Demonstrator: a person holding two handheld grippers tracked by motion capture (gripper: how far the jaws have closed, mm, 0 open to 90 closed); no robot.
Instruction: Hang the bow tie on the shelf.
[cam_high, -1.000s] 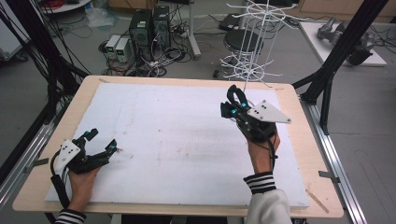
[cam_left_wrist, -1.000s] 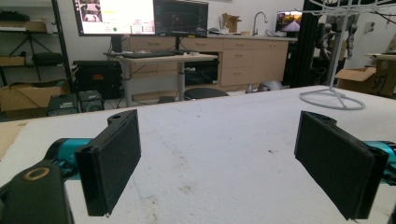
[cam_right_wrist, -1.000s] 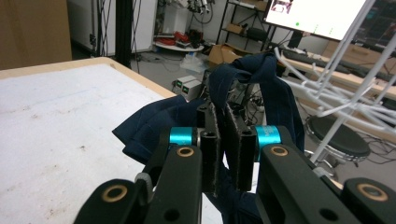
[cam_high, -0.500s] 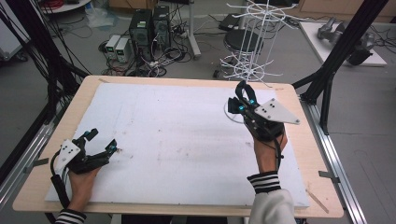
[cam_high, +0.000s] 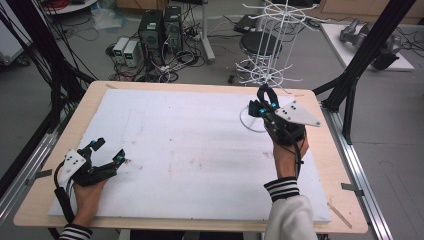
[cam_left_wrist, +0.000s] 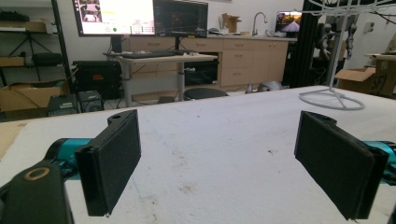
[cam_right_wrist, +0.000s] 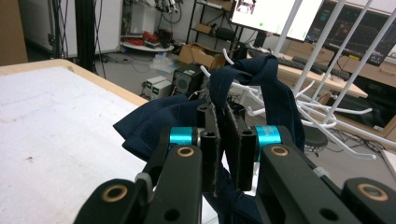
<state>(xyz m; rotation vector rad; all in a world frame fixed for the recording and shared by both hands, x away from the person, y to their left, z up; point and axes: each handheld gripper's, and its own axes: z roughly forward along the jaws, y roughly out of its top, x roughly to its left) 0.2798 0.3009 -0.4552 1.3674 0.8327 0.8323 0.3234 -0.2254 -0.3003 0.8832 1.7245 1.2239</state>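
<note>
My right gripper (cam_high: 262, 103) is held above the table's far right part, shut on a dark navy cloth (cam_high: 265, 93). In the right gripper view the jaws (cam_right_wrist: 227, 122) pinch a fold of that cloth (cam_right_wrist: 265, 77), and a loop of it rises just in front of the hooks of a white wire rack (cam_right_wrist: 322, 105). The rack (cam_high: 272, 47) stands with its ring base (cam_high: 248, 123) on the table's far right. My left gripper (cam_high: 109, 149) rests at the near left of the white board, open, with nothing between its pads (cam_left_wrist: 114, 158).
A white foam board (cam_high: 190, 145) covers the wooden table (cam_high: 325, 165). The rack's ring base (cam_left_wrist: 330, 99) lies far off to the right in the left gripper view. Black frame posts (cam_high: 367, 55) stand beside the table, with computers and cables on the floor beyond.
My right gripper has carried the navy cloth a little farther away and to the right, closer to the wire rack. The left gripper has stayed put.
</note>
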